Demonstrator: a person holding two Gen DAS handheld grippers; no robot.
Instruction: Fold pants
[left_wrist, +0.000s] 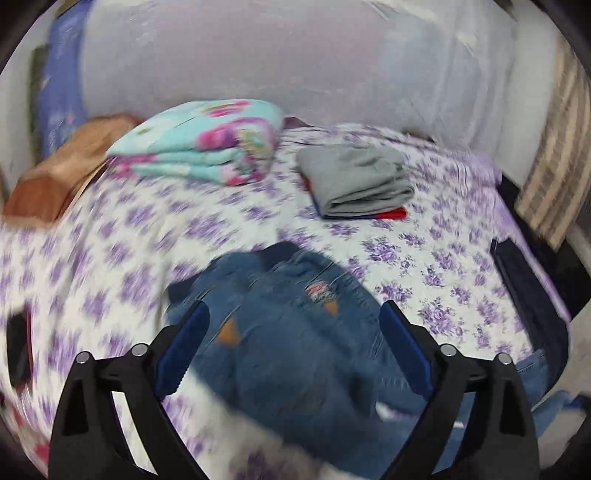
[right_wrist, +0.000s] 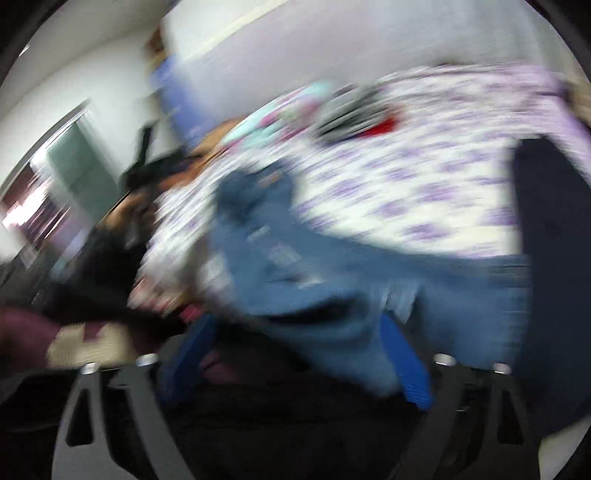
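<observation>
Blue jeans (left_wrist: 295, 332) with orange patches lie crumpled on the purple-flowered bedsheet (left_wrist: 424, 273), near the bed's front edge. My left gripper (left_wrist: 293, 314) is open above the jeans, its blue pads (left_wrist: 184, 343) wide apart, holding nothing. The right wrist view is heavily blurred. There the jeans (right_wrist: 295, 266) bunch up between the blue pads (right_wrist: 410, 365) of my right gripper (right_wrist: 299, 332), which also stands wide; whether it grips the denim is unclear.
A folded grey garment on red cloth (left_wrist: 358, 181) and a folded turquoise floral blanket (left_wrist: 207, 147) lie further back on the bed. A brown pillow (left_wrist: 62, 173) is at the left. A dark garment (left_wrist: 517, 266) lies at the bed's right edge. Walls stand behind.
</observation>
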